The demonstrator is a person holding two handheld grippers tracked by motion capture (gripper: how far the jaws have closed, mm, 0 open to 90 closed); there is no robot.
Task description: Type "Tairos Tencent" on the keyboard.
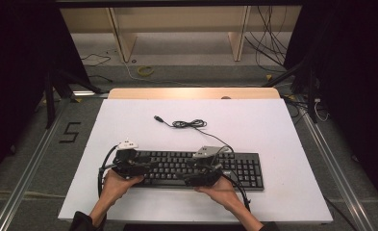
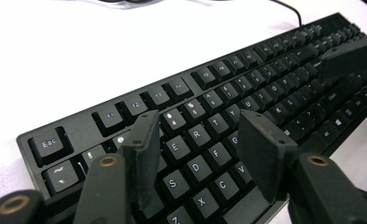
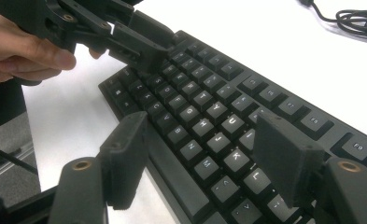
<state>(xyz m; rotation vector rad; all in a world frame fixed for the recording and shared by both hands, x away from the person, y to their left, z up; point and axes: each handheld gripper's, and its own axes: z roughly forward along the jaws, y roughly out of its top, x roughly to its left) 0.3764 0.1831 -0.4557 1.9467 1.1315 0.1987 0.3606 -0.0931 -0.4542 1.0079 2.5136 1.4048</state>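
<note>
A: Where does the keyboard (image 1: 196,169) lie from the two grippers?

B: It lies directly under them, close to the near edge of the bench (image 1: 129,120). Its long axis runs left to right, parallel to that near edge. The left gripper (image 1: 137,162) hangs over the left end, and the right gripper (image 1: 207,169) over the middle part, so each hand has its own half.

A: And the jaws, how do they stand?

B: Both are spread wide and hold nothing. In the left gripper view, the left gripper (image 2: 200,154) has its jaws apart above the letter keys, around E, D and F. In the right gripper view, the right gripper (image 3: 204,154) frames the keys near J, K and L, with one jaw just outside the front edge of the keyboard (image 3: 228,116).

A: Which one is nearer to an end of it?

B: The left one, I judge; the Esc corner of the keyboard (image 2: 209,121) is just beside it. The numeric pad end is well apart from the right gripper.

A: Does something stand in the way?

B: Not near. Farther back, the keyboard's cable (image 1: 189,124) lies coiled on the bench, with its USB plug (image 1: 157,118) toward the far side. It may drag if the keyboard is moved.
</note>
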